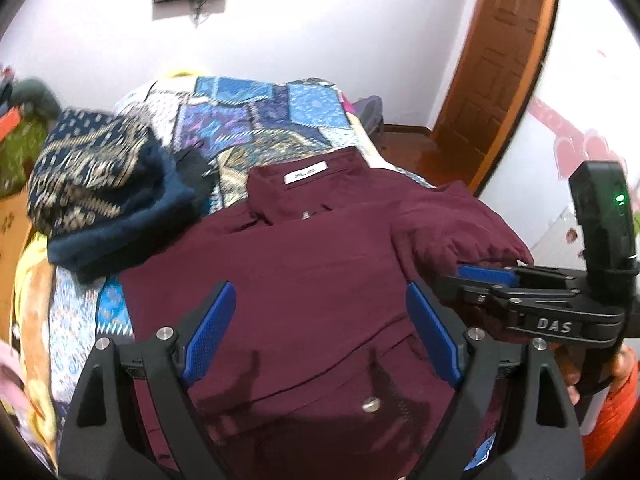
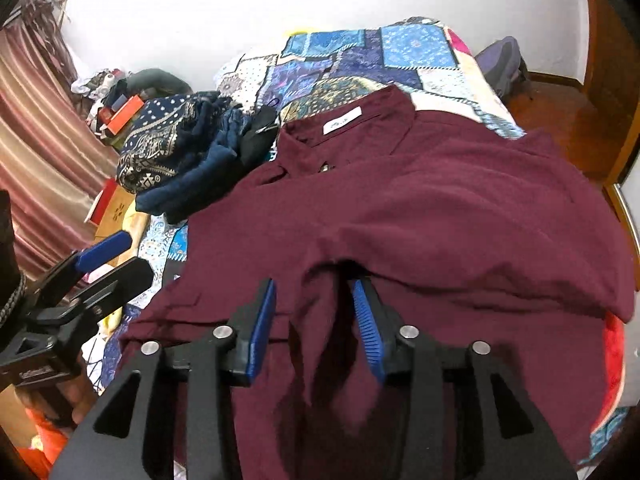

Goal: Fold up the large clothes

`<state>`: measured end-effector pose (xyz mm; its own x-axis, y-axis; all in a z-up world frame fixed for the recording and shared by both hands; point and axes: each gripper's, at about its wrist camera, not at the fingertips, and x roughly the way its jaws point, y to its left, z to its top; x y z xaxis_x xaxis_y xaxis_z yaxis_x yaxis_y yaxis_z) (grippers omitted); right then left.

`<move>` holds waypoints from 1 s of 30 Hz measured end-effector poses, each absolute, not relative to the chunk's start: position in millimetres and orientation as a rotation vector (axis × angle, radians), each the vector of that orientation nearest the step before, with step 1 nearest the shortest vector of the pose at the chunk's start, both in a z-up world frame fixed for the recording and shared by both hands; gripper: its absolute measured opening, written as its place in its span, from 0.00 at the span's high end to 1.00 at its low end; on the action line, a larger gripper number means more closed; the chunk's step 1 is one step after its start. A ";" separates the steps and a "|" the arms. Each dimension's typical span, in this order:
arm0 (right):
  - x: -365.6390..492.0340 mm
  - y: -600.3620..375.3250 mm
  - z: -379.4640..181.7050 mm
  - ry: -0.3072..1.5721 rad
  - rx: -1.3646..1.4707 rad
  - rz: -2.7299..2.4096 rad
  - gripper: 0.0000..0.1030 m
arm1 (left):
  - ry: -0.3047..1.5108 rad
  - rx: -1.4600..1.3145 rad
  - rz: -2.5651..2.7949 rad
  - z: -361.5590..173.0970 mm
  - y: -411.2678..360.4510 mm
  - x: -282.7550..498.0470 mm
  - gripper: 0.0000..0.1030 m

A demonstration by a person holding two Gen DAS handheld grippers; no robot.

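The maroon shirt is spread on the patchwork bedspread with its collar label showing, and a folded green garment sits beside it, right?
Not quite: the garment beside the maroon shirt is navy with a gold pattern, not green, and bunched rather than neatly folded. The right wrist view shows it. The rest holds: shirt on the patchwork bedspread, white collar label showing.

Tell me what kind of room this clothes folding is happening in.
Most likely a home bedroom. A maroon shirt lies spread on a bed covered by a blue patchwork quilt, a wooden door stands in the corner, and striped curtains hang at one side.
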<state>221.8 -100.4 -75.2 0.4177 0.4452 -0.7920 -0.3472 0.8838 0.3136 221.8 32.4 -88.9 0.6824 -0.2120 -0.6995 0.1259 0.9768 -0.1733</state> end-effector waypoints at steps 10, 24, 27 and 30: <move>206.8 -199.7 -60.9 0.917 0.193 0.221 0.52 | 0.776 0.036 -0.320 -70.6 -45.3 248.3 0.15; 195.6 -271.0 -66.6 0.892 0.247 -0.018 0.52 | 0.880 0.267 -0.557 -101.0 -186.6 300.6 0.09; 193.7 -275.9 -72.8 0.908 0.256 -0.020 0.52 | 0.919 0.345 -0.556 -120.6 -205.5 307.8 0.09; 192.8 -279.9 -80.2 0.928 0.271 -0.019 0.52 | 0.933 0.414 -0.525 -136.7 -215.5 314.2 0.09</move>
<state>192.8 -279.9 -80.2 0.6016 0.1003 -0.7925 0.1324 0.9659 0.2227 314.2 -215.5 -136.7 0.4872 -0.2441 -0.8385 0.5897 0.8001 0.1097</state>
